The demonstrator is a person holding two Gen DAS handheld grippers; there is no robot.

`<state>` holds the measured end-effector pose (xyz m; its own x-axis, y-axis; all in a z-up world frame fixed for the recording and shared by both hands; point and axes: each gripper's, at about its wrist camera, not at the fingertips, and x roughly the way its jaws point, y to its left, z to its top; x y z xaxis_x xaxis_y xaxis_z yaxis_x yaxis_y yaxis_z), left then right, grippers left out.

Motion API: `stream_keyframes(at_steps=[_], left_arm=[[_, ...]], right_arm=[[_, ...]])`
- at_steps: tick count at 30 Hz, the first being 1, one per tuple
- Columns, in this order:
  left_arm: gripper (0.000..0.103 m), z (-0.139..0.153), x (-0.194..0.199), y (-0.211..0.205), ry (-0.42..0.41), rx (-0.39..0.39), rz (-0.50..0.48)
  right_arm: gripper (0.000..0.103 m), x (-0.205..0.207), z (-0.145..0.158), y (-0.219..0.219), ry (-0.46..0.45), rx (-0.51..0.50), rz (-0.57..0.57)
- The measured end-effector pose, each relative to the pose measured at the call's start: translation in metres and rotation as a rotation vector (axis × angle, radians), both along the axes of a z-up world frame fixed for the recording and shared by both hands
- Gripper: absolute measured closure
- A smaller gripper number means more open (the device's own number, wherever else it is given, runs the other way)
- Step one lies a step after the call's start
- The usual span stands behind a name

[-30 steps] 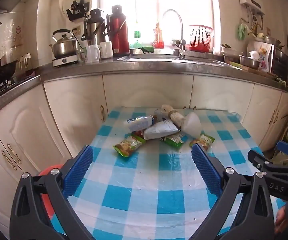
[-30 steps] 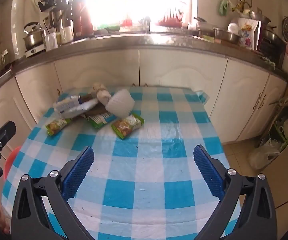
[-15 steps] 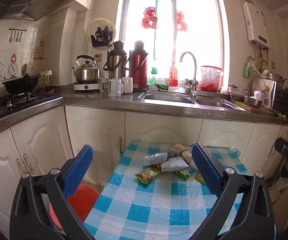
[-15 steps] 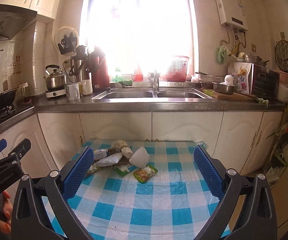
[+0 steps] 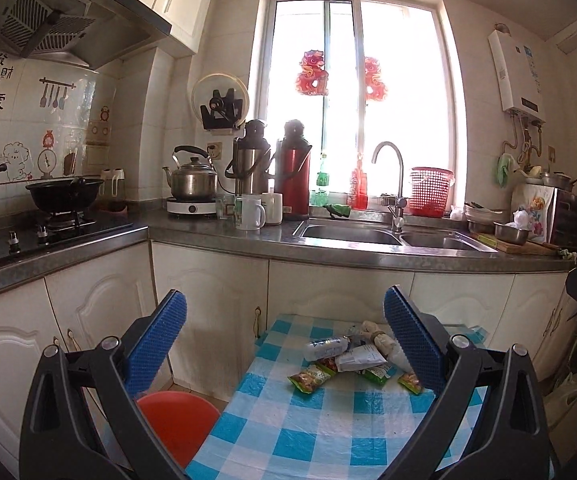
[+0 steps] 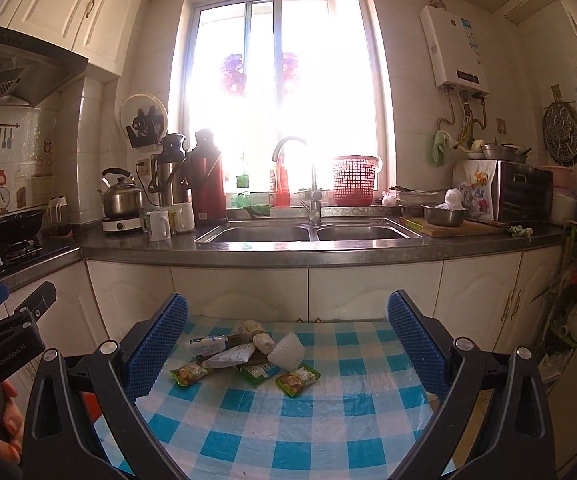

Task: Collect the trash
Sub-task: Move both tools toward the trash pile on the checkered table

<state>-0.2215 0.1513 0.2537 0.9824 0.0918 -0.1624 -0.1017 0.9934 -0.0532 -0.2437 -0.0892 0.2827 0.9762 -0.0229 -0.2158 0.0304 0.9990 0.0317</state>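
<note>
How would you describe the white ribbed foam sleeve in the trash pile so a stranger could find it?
Start at the blue-and-white checked tablecloth and find the trash pile at its far end. On the pile's right edge lies the white ribbed foam sleeve, the only plain, unprinted piece among colourful wrappers.

So the worktop is a small table with a blue-and-white checked plastic cover, a bit wrinkly and shiny. All the trash sits in one loose pile toward the far end: a few green snack packets, a white wrapper, a small plastic bottle lying on its side, a white foam sleeve and a tied-up bundle. The near half is bare cloth.
</note>
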Motion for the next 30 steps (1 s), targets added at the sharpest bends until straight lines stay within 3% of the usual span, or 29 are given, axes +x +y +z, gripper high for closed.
stream_keyframes(at_steps=[17, 30], left_arm=[[0.004, -0.001, 0.002, -0.004, 0.005, 0.004, -0.019], [0.004, -0.03, 0.035, -0.005, 0.097, 0.0, -0.017]], right_arm=[[0.004, -0.006, 0.0, -0.003, -0.038, -0.024, -0.007], [0.004, 0.03, -0.037, -0.014, 0.032, 0.014, 0.028]])
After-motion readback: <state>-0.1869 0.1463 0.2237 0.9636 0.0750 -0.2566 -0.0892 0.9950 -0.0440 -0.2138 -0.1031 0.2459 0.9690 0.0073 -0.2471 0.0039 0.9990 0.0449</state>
